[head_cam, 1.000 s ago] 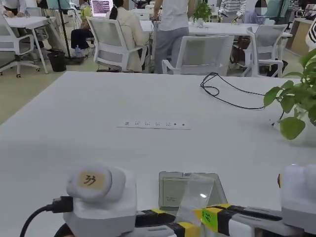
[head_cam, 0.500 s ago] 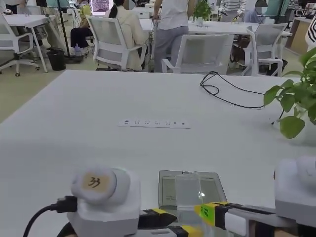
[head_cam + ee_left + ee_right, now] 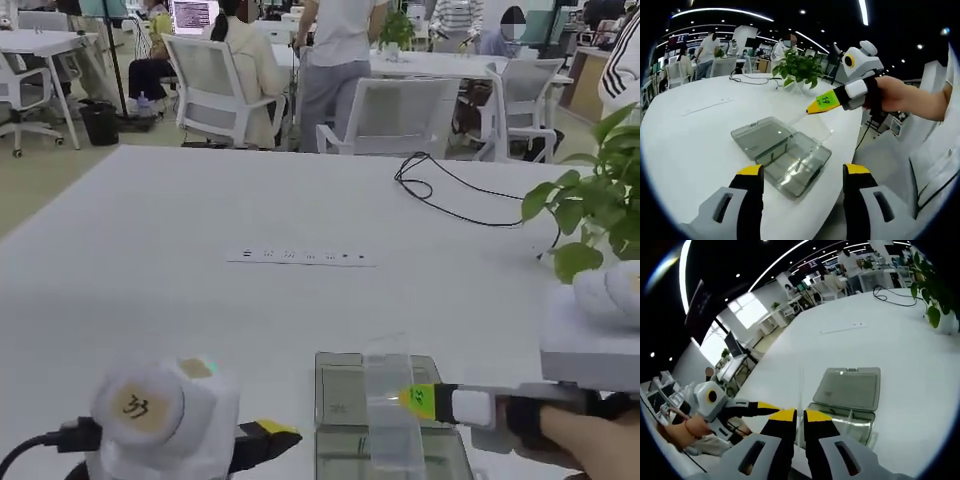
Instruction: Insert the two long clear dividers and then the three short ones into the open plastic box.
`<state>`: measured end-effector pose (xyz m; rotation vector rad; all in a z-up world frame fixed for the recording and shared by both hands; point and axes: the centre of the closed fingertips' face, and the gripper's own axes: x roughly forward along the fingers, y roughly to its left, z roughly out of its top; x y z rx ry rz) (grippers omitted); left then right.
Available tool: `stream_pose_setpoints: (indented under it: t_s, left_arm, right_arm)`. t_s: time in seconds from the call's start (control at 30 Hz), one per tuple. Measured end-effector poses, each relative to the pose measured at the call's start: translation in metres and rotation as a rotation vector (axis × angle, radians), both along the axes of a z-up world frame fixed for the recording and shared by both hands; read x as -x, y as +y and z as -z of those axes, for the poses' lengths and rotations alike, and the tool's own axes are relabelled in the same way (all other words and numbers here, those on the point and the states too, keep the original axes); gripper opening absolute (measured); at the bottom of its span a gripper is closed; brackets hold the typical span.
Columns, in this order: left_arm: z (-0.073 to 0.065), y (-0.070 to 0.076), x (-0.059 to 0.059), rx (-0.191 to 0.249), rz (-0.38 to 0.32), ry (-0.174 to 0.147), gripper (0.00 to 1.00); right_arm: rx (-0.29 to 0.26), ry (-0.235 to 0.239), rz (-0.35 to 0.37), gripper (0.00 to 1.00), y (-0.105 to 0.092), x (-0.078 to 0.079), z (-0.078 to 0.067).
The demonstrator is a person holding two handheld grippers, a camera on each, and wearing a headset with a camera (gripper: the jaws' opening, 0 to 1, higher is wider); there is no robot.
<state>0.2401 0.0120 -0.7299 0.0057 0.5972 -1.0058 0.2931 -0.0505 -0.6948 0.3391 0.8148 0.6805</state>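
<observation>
Fingers (image 3: 785, 416) of the right gripper (image 3: 801, 416) are pinched tight on a thin clear plastic divider (image 3: 386, 372), which stands nearly upright over the open grey-tinted clear plastic box (image 3: 757, 136) on the white workbench (image 3: 200, 220). Its lower edge sits at or just above the tray half, and whether it touches I cannot tell. The left gripper (image 3: 803, 170) hovers near the box's near edge with its yellow-tipped fingers spread wide, holding nothing. I judge this to be the seating of a divider, probably one of the two long ones (its length against the box is hard to read, and so is whether any divider is already in). The next move calls for lining the sheet's ends up with the wall slots and pressing straight down, with the free gripper steadying the light box if it slides.
</observation>
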Motion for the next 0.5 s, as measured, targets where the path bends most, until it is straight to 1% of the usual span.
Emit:
stream_pose_setpoints:
  t_s: [0.07, 0.13, 0.17, 0.2, 0.23, 0.27, 0.33, 0.37, 0.4, 0.43, 0.5]
  left_arm:
    - [0.003, 0.002, 0.002, -0.011, 0.019, -0.012, 0.71]
    - [0.007, 0.005, 0.003, -0.025, 0.046, -0.034, 0.76]
    - [0.009, 0.005, 0.004, -0.032, 0.062, -0.04, 0.78]
    - [0.009, 0.005, 0.005, -0.033, 0.075, -0.044, 0.8]
    - [0.011, 0.006, 0.005, -0.037, 0.091, -0.05, 0.82]
    - [0.012, 0.006, 0.005, -0.041, 0.104, -0.06, 0.85]
    - [0.013, 0.006, 0.005, -0.055, 0.138, -0.091, 0.92]
    - [0.015, 0.006, 0.006, -0.061, 0.147, -0.088, 0.95]
    - [0.016, 0.006, 0.007, -0.066, 0.163, -0.1, 0.97]
    - [0.017, 0.007, 0.007, -0.069, 0.173, -0.104, 0.99]
    - [0.019, 0.007, 0.009, -0.074, 0.189, -0.102, 1.0]
  right_arm:
    - [0.006, 0.029, 0.02, 0.07, 0.0, -0.002, 0.003]
    - [0.023, 0.051, 0.032, 0.07, -0.001, -0.004, 0.006]
    - [0.036, 0.075, 0.039, 0.07, -0.001, -0.004, 0.01]
    - [0.043, 0.09, 0.034, 0.07, -0.001, -0.003, 0.012]
    - [0.07, 0.108, 0.038, 0.07, -0.002, -0.002, 0.016]
    - [0.09, 0.118, 0.038, 0.07, -0.004, -0.001, 0.019]
    - [0.104, 0.155, 0.046, 0.07, -0.004, 0.001, 0.024]
    - [0.106, 0.169, 0.05, 0.07, -0.004, 0.001, 0.026]
    - [0.115, 0.182, 0.05, 0.07, -0.005, 0.003, 0.028]
    - [0.133, 0.198, 0.052, 0.07, -0.006, 0.004, 0.032]
    - [0.14, 0.218, 0.061, 0.07, -0.006, 0.005, 0.035]
